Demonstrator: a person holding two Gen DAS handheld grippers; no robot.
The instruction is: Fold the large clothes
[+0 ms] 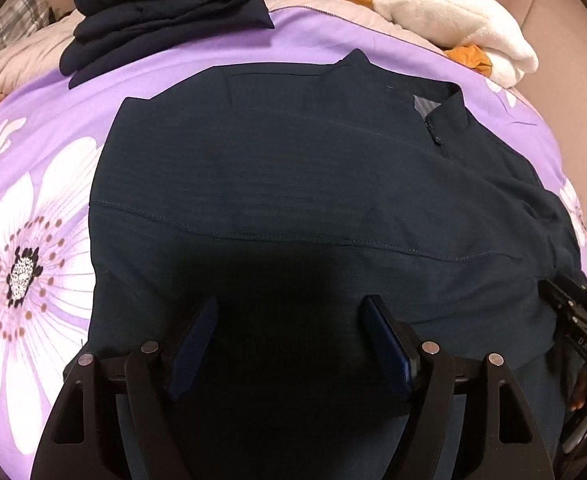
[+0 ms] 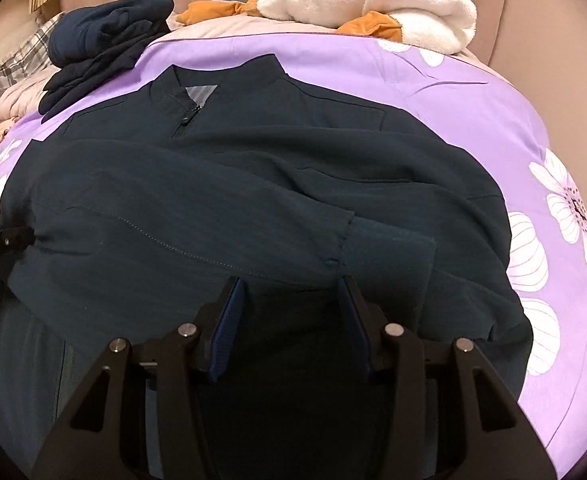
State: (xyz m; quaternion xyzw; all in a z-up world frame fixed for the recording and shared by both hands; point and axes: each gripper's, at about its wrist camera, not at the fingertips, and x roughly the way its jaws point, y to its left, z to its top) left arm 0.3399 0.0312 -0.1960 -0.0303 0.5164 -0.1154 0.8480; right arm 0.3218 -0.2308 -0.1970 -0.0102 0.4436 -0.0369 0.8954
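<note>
While the dark navy jacket [image 1: 293, 184] lies flat mid-frame on the purple floral bedspread [image 1: 33, 184], sleeve folded across its front, left gripper [image 1: 289, 340] and right gripper [image 2: 291, 312] hover above its lower part, jaws apart, holding nothing.

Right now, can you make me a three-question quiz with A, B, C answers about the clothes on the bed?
1. Where is the stack of folded dark clothes?
A. at the far edge of the purple flowered bedspread
B. on the floor
C. inside a basket

2. What colour is the jacket spread on the bed?
A. red
B. dark navy
C. yellow

3. How are the left gripper and right gripper?
A. both shut on a sleeve
B. one shut, one open
C. both open

Answers: 1 A, the stack lies beyond the jacket's collar; 2 B, it is dark navy all over; 3 C, each gripper's fingers stand apart, holding nothing.
</note>
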